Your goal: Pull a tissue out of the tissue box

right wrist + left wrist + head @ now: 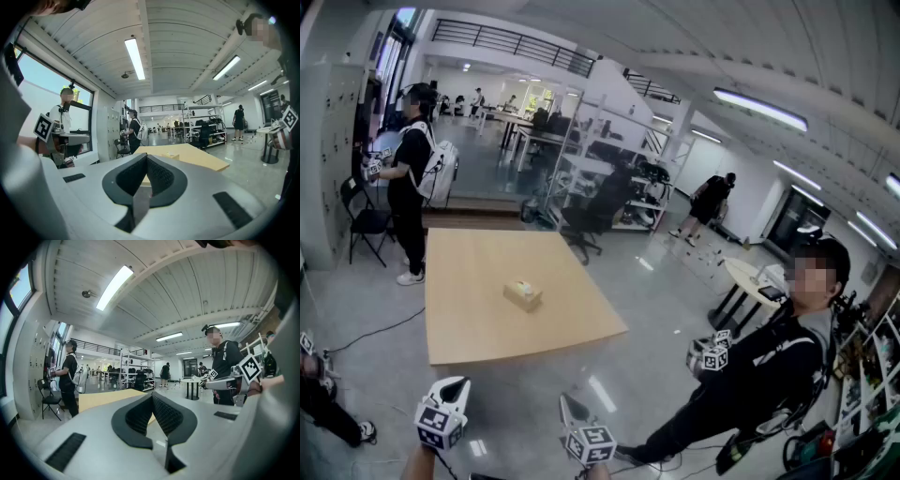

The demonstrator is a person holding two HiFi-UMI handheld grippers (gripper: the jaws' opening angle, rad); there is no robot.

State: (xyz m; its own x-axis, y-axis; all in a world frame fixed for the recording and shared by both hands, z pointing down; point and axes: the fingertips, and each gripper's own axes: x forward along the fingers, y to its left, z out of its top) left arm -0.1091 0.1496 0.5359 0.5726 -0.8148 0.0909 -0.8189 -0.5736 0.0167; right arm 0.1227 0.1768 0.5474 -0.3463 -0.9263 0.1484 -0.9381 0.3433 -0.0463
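Pale wood-look tabletop (469,319), smooth and matt, under a tan tissue box (523,295) that looks like cardboard. The grey floor (675,300) is polished and glossy, mirroring the lights. Left gripper (152,397) and right gripper (145,158): smooth matt grey plastic shells, black finely ribbed pads (168,416).
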